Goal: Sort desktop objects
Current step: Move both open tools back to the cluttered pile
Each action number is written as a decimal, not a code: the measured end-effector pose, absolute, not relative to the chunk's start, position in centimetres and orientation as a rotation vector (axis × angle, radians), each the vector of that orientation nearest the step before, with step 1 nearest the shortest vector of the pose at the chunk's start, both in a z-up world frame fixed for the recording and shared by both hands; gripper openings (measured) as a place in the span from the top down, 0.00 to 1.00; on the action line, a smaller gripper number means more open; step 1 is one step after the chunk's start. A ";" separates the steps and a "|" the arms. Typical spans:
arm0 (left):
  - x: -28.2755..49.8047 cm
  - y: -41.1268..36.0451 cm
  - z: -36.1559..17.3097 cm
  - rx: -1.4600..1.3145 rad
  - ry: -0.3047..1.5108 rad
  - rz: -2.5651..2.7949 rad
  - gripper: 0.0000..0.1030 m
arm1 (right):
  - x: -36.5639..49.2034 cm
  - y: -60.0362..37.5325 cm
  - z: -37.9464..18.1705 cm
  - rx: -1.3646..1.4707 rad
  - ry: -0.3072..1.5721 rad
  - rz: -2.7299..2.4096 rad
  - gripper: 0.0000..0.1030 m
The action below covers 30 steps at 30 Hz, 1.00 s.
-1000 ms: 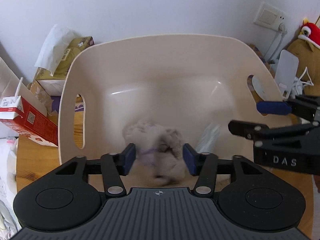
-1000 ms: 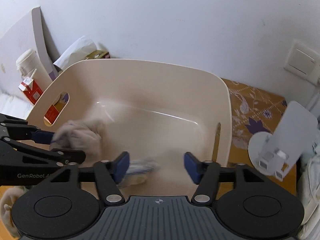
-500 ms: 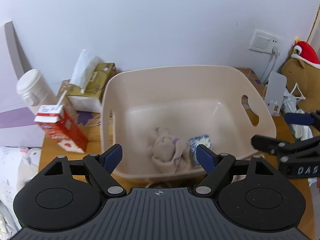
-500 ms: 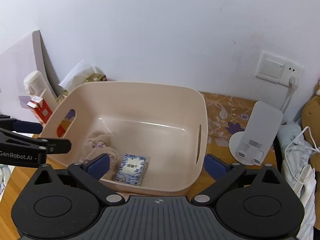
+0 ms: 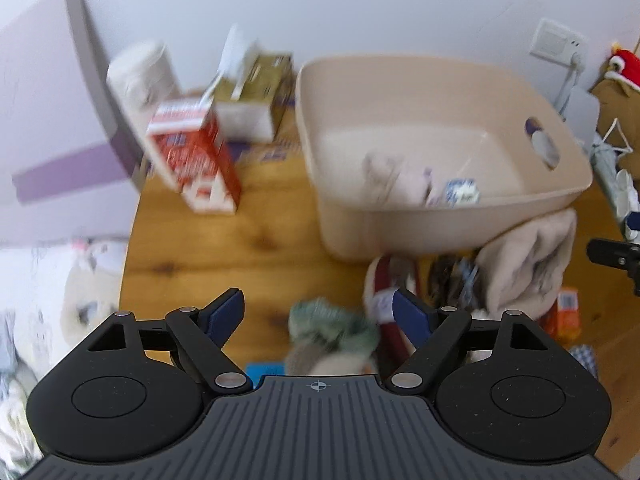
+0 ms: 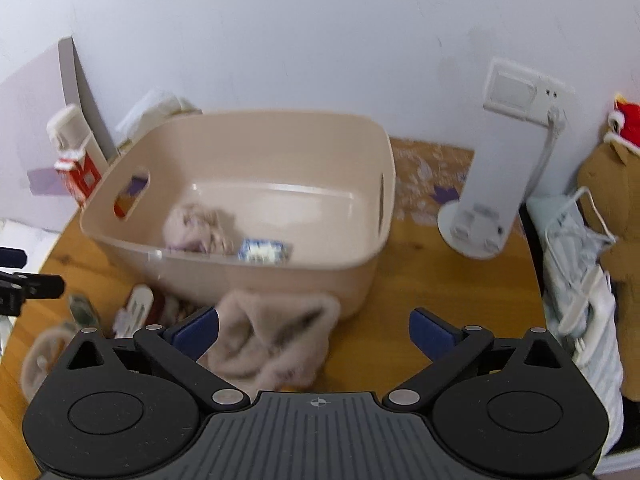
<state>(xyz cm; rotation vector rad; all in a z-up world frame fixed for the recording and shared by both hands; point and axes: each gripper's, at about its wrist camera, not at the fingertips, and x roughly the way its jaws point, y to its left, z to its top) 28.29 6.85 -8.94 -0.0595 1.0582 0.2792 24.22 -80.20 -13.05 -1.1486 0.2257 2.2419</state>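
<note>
Left wrist view: left gripper [image 5: 318, 316] has its jaws spread wide with nothing clamped, sitting above the wooden table [image 5: 224, 256] on the near side of the beige bin [image 5: 452, 216]. A crumpled green-grey cloth [image 5: 334, 330] lies on the table between the blue pads, not pinched by either. Just right of it is a dark red and white item [image 5: 386, 286], too blurred to identify, then a folded pinkish-beige towel [image 5: 528, 264] lying against the bin's near wall. Inside the bin: a pale bundled cloth [image 5: 394, 178] and a small blue-and-white packet [image 5: 460, 192], side by side near the front wall. Left of the bin stand a red and white carton [image 5: 192, 156], a tissue box [image 5: 256, 96] and a white canister [image 5: 142, 70], all motion-blurred. A black tip of the right gripper shows at the far right edge. Right wrist view: right gripper [image 6: 314, 330] also released, jaws fully apart, nothing grasped. The towel [image 6: 272, 336] lies on the table under its left pad, against the bin [image 6: 352, 264]; can't tell whether the pad touches it. Bundled cloth [image 6: 198, 226] and packet [image 6: 262, 250] sit in the bin here too. A white stand [image 6: 488, 200] sits right of the bin, well apart from it, with a wall socket [image 6: 520, 94] behind and a brown plush toy [image 6: 612, 200] at the far right. Small blurred clutter lies on the table at lower left.
</note>
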 end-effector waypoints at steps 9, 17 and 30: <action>25.1 7.8 -11.6 -0.107 1.113 0.332 0.20 | 26.4 -81.6 -16.0 -1.256 0.259 2.152 0.00; 23.1 7.2 -11.4 -0.169 1.115 0.276 0.20 | 27.3 -81.7 -17.6 -1.292 0.300 2.109 0.00; 23.5 6.5 -12.9 -0.200 1.158 0.293 0.20 | 26.7 -81.0 -20.8 -1.360 0.389 2.034 0.00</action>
